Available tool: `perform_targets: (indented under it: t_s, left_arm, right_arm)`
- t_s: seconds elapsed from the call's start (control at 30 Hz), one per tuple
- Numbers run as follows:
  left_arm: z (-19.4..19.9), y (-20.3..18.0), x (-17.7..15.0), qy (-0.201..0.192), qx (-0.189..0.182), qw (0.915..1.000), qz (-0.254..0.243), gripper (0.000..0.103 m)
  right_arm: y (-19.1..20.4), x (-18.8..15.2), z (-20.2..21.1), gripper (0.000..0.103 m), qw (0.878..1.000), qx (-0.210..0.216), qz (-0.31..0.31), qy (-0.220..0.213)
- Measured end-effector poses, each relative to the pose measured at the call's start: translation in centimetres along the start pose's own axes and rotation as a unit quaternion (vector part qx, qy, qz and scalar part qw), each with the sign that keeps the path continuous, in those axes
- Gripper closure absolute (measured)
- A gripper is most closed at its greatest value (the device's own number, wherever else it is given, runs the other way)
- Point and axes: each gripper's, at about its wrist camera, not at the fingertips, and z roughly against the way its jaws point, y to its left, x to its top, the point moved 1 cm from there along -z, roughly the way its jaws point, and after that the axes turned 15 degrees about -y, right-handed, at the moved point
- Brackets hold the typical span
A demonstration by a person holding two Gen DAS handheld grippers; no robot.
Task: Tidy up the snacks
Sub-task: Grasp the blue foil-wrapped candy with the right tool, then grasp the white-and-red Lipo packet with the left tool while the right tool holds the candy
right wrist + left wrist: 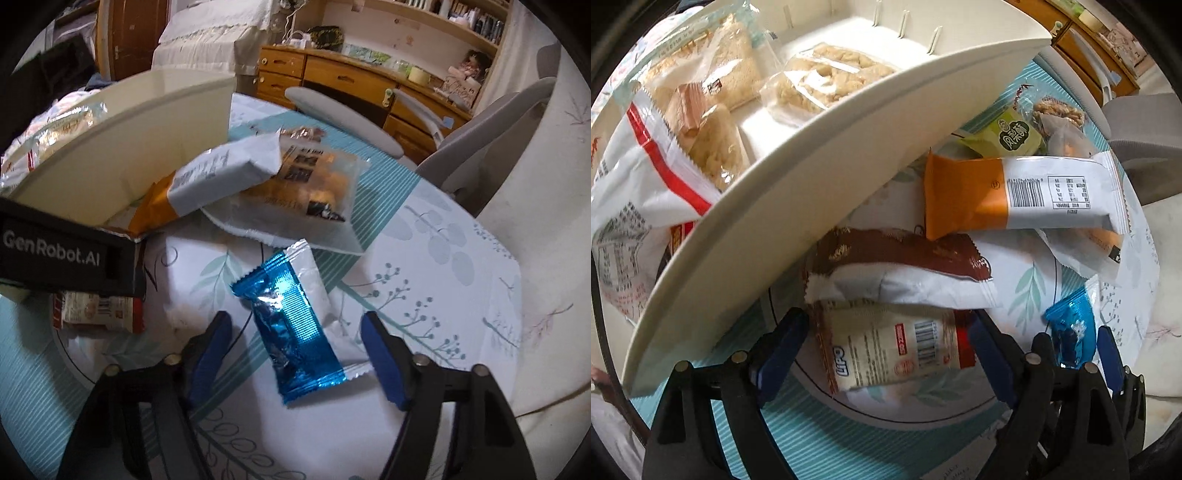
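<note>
Cream plastic storage box [798, 177] — holds clear bags of pale puffed snacks [827, 79] and a white packet with a red stripe [646, 173]; it stands on the leaf-patterned teal and white tablecloth [424, 266].

Left gripper [886, 347] — jaws spread, straddling a beige and red barcoded snack packet [894, 350], pads apart from it. A brown and white wrapper [905, 273] lies just above; beyond it, an orange and white packet [1015, 192].

Right gripper [295, 354] — jaws spread either side of a shiny blue and white foil packet [295, 332] lying flat on the cloth; pads not touching it.
</note>
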Motion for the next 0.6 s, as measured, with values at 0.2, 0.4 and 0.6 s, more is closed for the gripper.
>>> perform_targets:
  t_s: [0.2, 0.4, 0.6]
  left_arm:
    - [0.0, 0.0, 1.0, -0.01, 0.0, 0.9999, -0.009, 0.018]
    - [1.2, 0.7, 0.0, -0.019, -0.002, 0.9997, -0.017, 0.033]
    - [2.1, 2.3, -0.2, -0.022, -0.015, 0.9996, -0.014, 0.043]
  right_arm:
    - [-0.4, -0.1, -0.3, 0.052, 0.999, 0.028, -0.035, 0.011]
    - [-0.4, 0.1, -0.4, 0.068, 0.998, 0.035, -0.053, 0.022]
    - [-0.5, 0.0, -0.1, 0.071, 0.996, 0.034, -0.078, 0.035]
